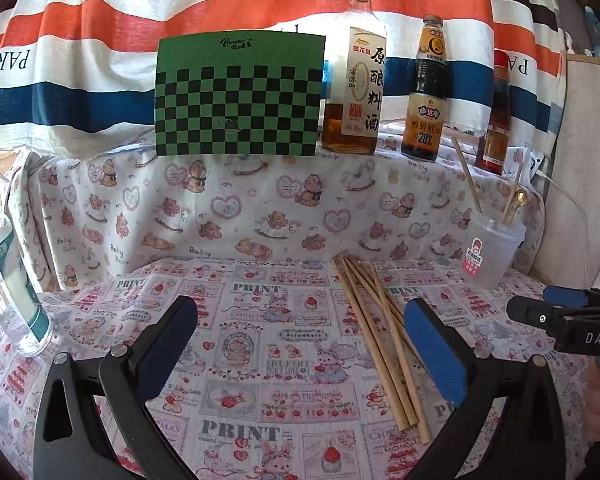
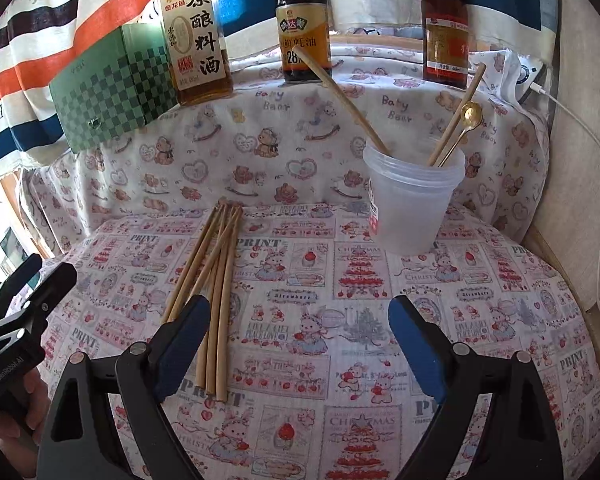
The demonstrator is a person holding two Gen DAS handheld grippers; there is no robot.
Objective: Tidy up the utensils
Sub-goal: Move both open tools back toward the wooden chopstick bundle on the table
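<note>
My left gripper is splayed wide with nothing between the blue pads — just printed tablecloth under it. Same story on the right gripper: jaws released, hanging over the cloth, nothing pinched. In the right wrist view my left-side finger sits in front of the near ends of the chopsticks, so I can't tell if it's brushing them or just above.

The loose bundle of chopsticks lies flat on the cloth, fanned a bit and crossing each other, near ends toward me and far ends up by the fold where the cloth climbs to the back ledge. From the left camera they run just inside my right-side finger; you can also see the right gripper poking in from the edge there.

Further back and off to the right stands the clear plastic cup, upright, well apart from the bundle. It already holds two chopsticks leaning opposite ways, plus a small gold spoon — bowl end up.

Behind that, on the ledge: a green checkered box, then three sauce bottles in a row against the striped cloth. A clear bottle stands at the far left of the table.
</note>
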